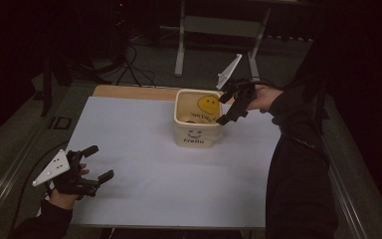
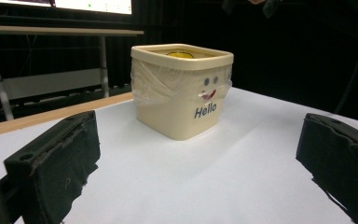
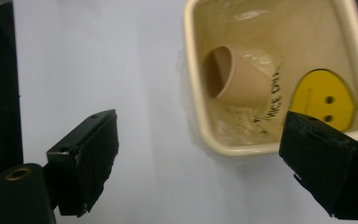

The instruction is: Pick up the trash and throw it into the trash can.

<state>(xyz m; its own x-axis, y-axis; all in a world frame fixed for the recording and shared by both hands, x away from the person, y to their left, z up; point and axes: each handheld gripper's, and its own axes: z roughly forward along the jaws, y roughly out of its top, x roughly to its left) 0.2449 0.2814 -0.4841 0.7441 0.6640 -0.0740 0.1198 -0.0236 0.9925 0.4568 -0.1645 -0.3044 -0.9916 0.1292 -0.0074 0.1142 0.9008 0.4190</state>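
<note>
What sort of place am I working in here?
Probably a lab or workshop rigged for recording: a white table under dim light, cables on the floor, a metal bench frame behind, a lit screen in the left gripper view.

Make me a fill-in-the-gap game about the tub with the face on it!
1. The word printed on the cream tub is ____.
2. The paper cup inside the tub lies on its ____.
3. The smiley sticker inside the tub is coloured ____.
4. The left hand-held gripper has its jaws ____.

Missing words: Hello; side; yellow; open
</note>
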